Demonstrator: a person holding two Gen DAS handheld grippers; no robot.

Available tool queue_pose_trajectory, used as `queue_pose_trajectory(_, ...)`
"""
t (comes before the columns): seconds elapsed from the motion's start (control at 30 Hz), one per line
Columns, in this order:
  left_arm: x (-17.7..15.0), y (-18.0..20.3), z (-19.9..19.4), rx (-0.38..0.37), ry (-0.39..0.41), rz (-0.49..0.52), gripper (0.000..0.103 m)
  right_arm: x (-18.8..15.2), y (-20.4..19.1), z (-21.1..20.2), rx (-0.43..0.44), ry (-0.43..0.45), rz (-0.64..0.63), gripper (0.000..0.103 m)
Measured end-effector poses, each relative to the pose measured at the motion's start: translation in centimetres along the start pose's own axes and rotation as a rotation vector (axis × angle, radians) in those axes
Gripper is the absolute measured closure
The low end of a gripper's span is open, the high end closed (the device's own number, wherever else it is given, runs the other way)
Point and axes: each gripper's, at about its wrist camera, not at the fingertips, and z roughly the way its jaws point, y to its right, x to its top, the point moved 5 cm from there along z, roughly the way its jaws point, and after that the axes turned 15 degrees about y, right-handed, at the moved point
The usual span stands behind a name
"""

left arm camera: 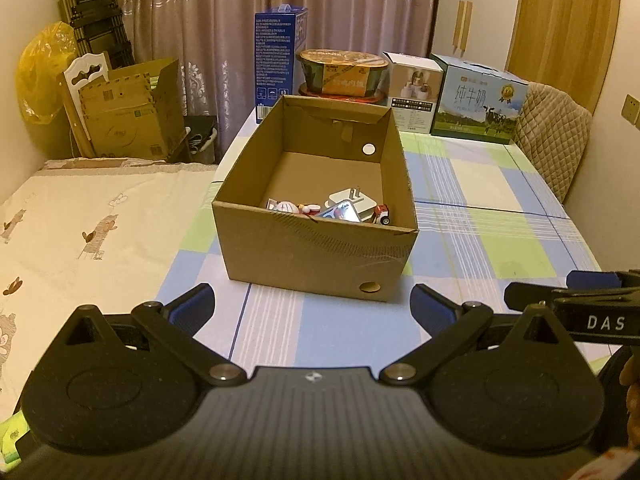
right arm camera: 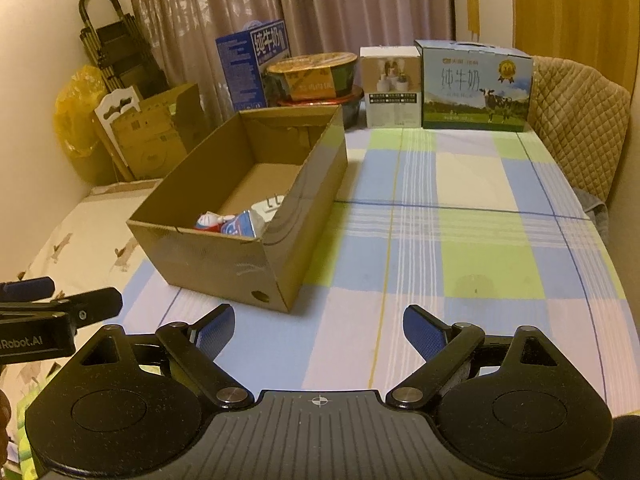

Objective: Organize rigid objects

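**Near the cardboard box: both tongs hanging empty, items already inside**

In front of the cardboard box [left arm camera: 316,216], both tongs are hovering over the checked surface [left arm camera: 480,220], pointing down toward it. The left tongs [left arm camera: 312,304] are standing wide open, nothing between the blue pads. The right tongs [right arm camera: 319,326] are likewise gaping wide, gripping nothing, sitting to the right of the box's near corner.

Inside the box, at its near end, small rigid items are lying in a pile: a white plug adapter [left arm camera: 352,200], a round white-and-pink toy [left arm camera: 286,207], a toy car [left arm camera: 382,214], a shiny blue packet [left arm camera: 340,213]. The far end of the box is showing bare cardboard.

Behind the box, a blue carton [left arm camera: 276,60], a noodle bowl [left arm camera: 344,70], a white box [left arm camera: 414,84] and a milk case [left arm camera: 478,98] are lining the far edge.

Judging by this, the collecting step is looking done or between picks; no loose item is visible on the surface around the box. The next move calls for locating another object out of frame, or backing off.
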Motion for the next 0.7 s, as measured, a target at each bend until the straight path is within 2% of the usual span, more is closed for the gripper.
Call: queue_pose_trajectory(0.7,-0.40,0.22,0.28,-0.007,-0.006,0.013,0.001,-0.44,0.17,0.56,-0.022,-0.023,0.009,0.014)
